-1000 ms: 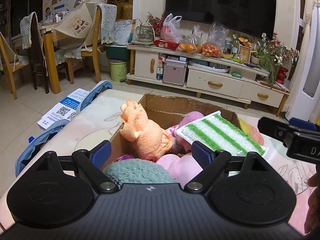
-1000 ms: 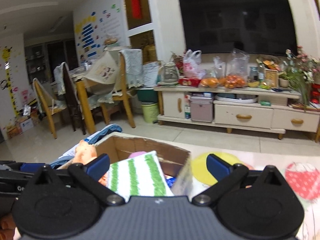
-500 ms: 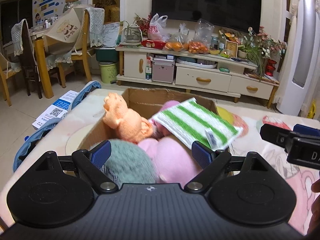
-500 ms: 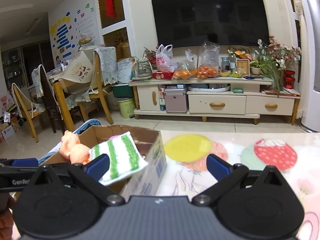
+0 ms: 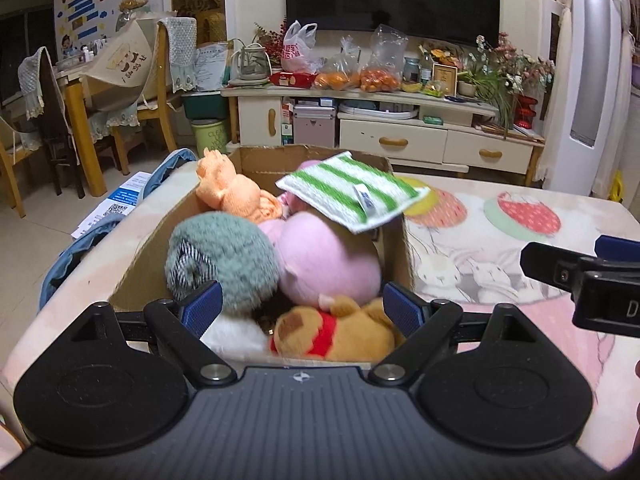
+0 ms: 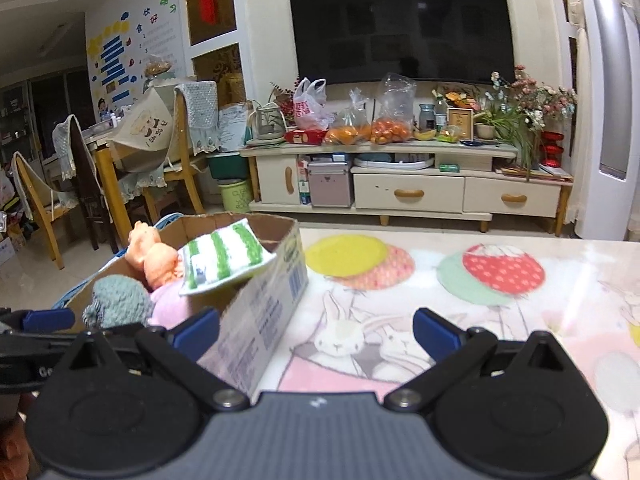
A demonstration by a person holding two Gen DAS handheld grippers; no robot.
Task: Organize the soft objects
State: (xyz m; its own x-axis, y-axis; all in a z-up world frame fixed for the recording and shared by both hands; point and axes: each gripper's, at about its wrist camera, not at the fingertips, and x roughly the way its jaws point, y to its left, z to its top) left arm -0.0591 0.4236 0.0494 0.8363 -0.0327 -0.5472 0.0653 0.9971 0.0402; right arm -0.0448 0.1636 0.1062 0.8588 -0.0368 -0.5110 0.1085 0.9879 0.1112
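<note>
Our green-striped pad (image 5: 352,194) lies tilted atop the cardboard box (image 5: 404,240) of plush toys, long axis running left-right across the box. Left gripper (image 5: 298,306) and right gripper (image 6: 316,330) hang wide apart, empty.

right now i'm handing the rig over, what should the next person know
Left claw: open, holding nothing, hovering over the near end of the cardboard box.
Right claw: open, holding nothing, over the printed table cover just right of the box.
In the box: orange plush, grey-green fuzzy roll, pink plush, brown bear with a red collar, something white beside it.
The green-striped cloth lies on top of the pile, one corner overhanging the right rim.
Left to do: maybe tuck that cloth in. No other soft things show on the table.
</note>
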